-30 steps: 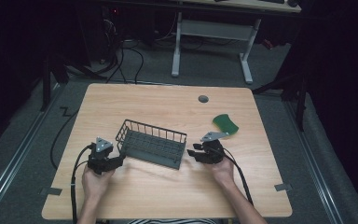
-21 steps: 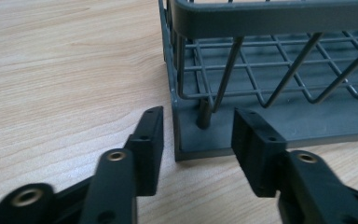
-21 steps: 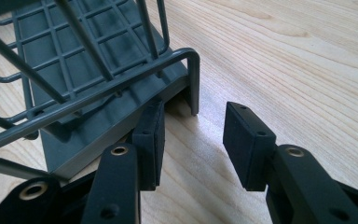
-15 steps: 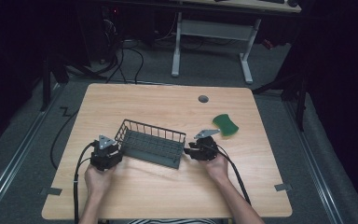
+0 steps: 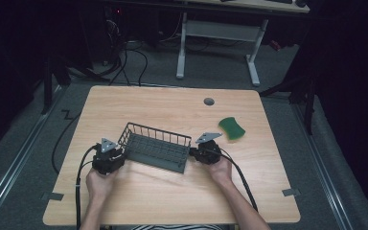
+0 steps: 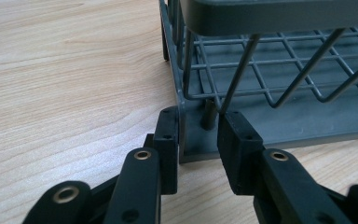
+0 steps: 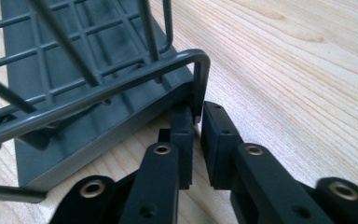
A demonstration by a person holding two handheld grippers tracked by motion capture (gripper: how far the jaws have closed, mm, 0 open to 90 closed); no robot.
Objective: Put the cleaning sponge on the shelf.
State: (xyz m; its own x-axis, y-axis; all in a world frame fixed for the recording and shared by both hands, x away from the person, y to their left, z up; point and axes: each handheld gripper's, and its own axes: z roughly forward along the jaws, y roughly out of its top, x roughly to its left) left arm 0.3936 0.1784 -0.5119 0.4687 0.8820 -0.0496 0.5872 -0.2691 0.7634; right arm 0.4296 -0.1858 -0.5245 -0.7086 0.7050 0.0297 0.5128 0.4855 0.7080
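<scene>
The table is pale wood, and a grey wire rack sits on it a little nearer the person than the middle, lying slightly askew. A hand holds a gripper at each end of the rack. The left gripper has just closed on the rack's left end: its jaws clamp a corner of the base with its upright wires between them. The right gripper has just closed too, and its jaws pinch the bent corner wire at the right end (the pads nearly meet around it). A green sponge lies near the right gripper, apart from the rack.
</scene>
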